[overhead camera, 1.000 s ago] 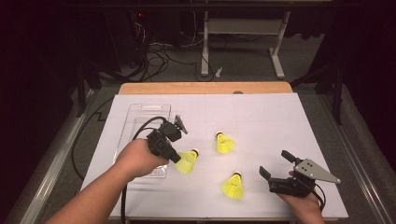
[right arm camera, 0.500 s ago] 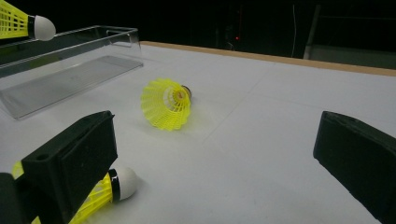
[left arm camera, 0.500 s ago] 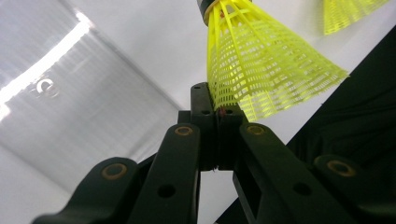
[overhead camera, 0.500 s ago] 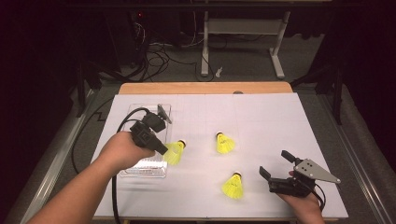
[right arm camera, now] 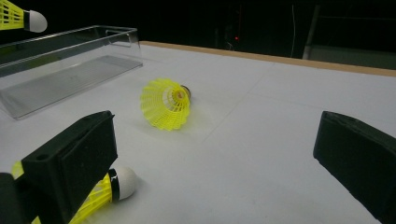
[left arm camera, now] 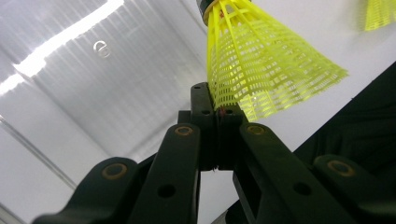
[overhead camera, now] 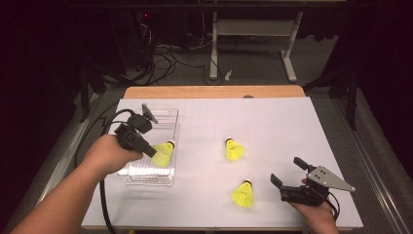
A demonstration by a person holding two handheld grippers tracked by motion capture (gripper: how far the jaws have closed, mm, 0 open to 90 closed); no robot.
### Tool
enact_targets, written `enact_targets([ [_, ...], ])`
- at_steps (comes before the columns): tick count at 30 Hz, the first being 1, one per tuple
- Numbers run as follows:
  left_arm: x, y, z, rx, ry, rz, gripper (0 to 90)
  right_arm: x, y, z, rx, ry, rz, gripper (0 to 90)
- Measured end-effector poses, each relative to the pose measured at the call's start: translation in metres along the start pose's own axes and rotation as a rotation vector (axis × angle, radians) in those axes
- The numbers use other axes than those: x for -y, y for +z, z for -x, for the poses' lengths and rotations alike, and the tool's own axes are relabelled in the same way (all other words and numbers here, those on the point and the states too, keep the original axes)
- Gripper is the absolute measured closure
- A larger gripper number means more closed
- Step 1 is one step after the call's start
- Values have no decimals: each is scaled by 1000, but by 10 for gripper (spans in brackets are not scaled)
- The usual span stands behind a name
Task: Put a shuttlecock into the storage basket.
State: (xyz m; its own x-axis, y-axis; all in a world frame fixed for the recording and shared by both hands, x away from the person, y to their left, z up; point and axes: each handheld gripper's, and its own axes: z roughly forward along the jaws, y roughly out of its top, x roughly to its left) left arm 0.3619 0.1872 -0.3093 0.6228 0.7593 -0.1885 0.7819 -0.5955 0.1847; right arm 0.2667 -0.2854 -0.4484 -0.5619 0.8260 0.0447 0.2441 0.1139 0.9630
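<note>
The left gripper (overhead camera: 146,153) pinches the rim of a bright yellow shuttlecock (overhead camera: 163,153), jaws squeezed tight on its net-like plastic skirt. The skirt fans out like a cone and its small cork tip points away from the jaws. A clear plastic box (overhead camera: 168,127) sits right under it. The right gripper (overhead camera: 287,173) rests with jaws wide apart, holding nothing.

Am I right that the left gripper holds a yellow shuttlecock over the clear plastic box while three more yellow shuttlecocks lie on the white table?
Not quite: two lie on the white table, not three. The high view shows one shuttlecock near the middle and another shuttlecock close to the open right gripper. The rest stands: the left gripper holds a yellow shuttlecock over the clear plastic box.
</note>
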Motion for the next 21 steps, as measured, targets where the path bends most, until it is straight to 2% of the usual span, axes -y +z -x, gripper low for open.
enact_targets([
  [12,11,-2,-20,-18,-53,2,897,0,0,0,2,3,-1,2],
  [17,17,-3,-33,-29,-95,8,897,0,0,0,3,1,2,2],
  [21,18,-3,-38,-30,-119,5,897,0,0,0,1,2,1,2],
])
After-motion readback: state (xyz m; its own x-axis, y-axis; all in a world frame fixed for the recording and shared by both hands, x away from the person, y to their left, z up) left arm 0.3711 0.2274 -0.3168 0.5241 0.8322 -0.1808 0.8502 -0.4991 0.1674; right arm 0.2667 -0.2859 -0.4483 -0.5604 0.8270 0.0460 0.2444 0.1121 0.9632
